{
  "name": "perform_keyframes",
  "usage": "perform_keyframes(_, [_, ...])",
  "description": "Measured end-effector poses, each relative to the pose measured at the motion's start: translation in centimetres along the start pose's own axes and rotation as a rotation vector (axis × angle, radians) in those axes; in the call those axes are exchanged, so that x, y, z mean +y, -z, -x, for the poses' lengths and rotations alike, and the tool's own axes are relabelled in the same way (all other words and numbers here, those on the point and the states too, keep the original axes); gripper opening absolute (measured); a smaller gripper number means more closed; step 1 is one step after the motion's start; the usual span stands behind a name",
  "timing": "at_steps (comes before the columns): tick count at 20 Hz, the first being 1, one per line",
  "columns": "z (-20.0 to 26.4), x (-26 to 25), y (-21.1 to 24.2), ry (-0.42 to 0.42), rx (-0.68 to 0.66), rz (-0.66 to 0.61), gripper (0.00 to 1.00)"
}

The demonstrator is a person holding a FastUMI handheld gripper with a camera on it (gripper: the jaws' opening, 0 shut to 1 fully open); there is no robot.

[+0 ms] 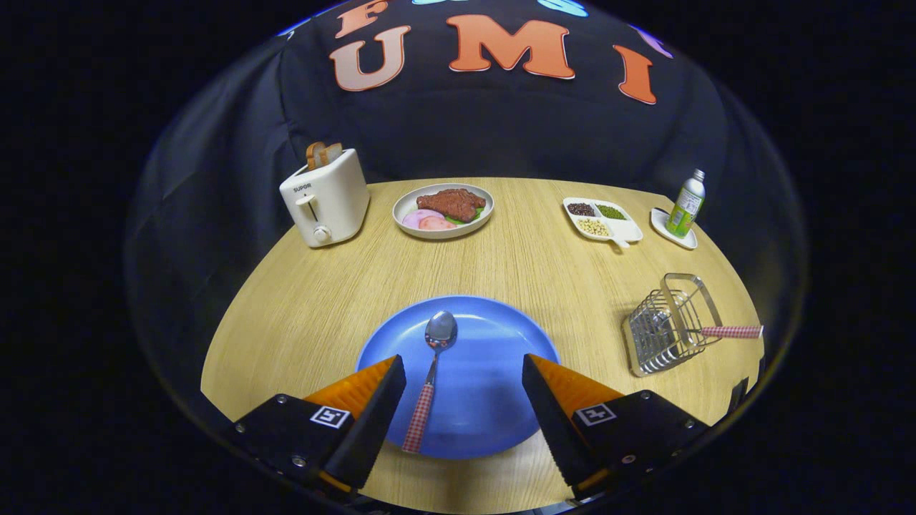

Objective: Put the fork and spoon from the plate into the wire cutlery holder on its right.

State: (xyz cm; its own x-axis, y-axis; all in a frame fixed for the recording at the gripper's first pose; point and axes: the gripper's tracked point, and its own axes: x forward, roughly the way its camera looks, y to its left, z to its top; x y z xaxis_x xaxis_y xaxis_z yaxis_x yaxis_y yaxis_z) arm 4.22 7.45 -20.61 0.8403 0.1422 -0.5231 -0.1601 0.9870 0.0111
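Spoon (pixel 431 375) lies on the blue plate (pixel 494 343), bowl pointing away toward the far side of the table, checked red-and-white handle running back to the plate's near rim, just inside the left finger. Gripper (pixel 464 386) is spread wide, gripping nothing; both fingers hover over the near half of the plate, with the spoon handle between them but much closer to the left one. No contact visible.

Wire cutlery holder (pixel 669 325) sits to the right of the plate, well apart from it, near the table's right edge. It looks tipped on its side. A second checked handle (pixel 731 332) sticks out of it to the right, most likely the fork; can't see the head through the wire.

Round wooden table (pixel 322 300) underneath everything. Far side, beyond the fingers: white toaster (pixel 325 199) at left with bread slices (pixel 323 153) standing in its slot, then a white plate of meat and sliced ham (pixel 444 207), then a divided white dish (pixel 601 218) with beans or grains in three compartments, then a green bottle (pixel 685 204) upright on a small white saucer (pixel 674 230) at far right.
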Motion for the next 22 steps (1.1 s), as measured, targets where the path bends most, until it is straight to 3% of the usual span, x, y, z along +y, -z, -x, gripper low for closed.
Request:
perform_keyframes(4, [-0.9,1.3,2.3,0.0,0.002,0.001,0.98])
perform_keyframes(6, [-1.5,1.6,3.0,0.002,0.008,-0.006,0.91])
perform_keyframes(16, [-2.6,3.1,5.4,-0.021,0.074,-0.018,0.41])
perform_keyframes(19, [-2.6,2.8,5.7,-0.007,0.09,-0.008,0.18])
perform_keyframes(22, [-2.1,2.6,5.6,-0.007,0.094,-0.019,0.1])
